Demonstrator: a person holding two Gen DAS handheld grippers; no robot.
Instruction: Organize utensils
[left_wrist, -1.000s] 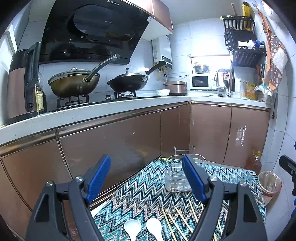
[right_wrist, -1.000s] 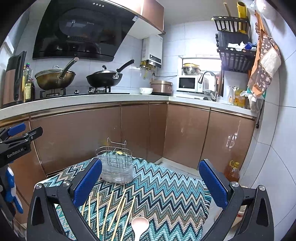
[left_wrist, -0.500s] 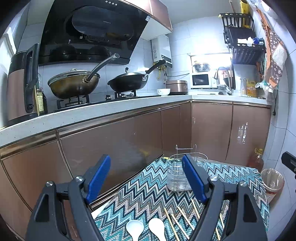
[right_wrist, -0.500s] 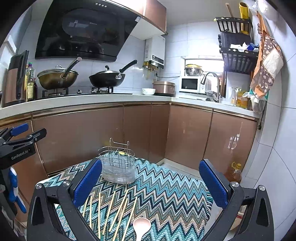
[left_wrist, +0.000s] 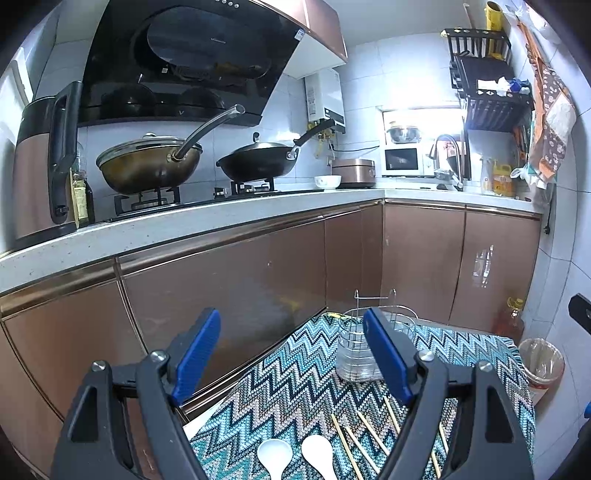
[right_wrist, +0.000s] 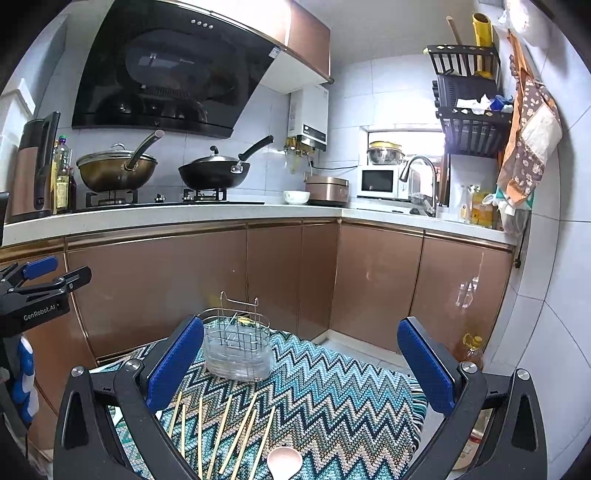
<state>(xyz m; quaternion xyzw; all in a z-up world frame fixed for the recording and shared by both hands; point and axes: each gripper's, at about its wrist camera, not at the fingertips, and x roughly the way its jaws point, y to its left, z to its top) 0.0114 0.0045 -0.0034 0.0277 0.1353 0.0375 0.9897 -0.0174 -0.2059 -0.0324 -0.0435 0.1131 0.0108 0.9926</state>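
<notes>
A wire utensil holder (right_wrist: 238, 350) with a clear base stands at the far end of a zigzag cloth (right_wrist: 325, 398); it also shows in the left wrist view (left_wrist: 356, 354). Several bamboo chopsticks (right_wrist: 225, 432) lie loose on the cloth in front of it, and show in the left wrist view (left_wrist: 364, 439). Two white spoons (left_wrist: 295, 456) lie at the near left, and a pink spoon (right_wrist: 283, 461) lies near me. My left gripper (left_wrist: 291, 354) is open and empty above the cloth. My right gripper (right_wrist: 301, 365) is open and empty above the chopsticks.
Brown kitchen cabinets (right_wrist: 221, 277) run behind the cloth-covered table, with a counter holding two woks (right_wrist: 166, 170). An oil bottle (right_wrist: 471, 354) stands on the floor at the right. A bin (left_wrist: 543, 363) stands past the table's right edge.
Both views have shifted slightly; the holder and the cloth sit a little higher in the frames. Both grippers stay open and empty.
</notes>
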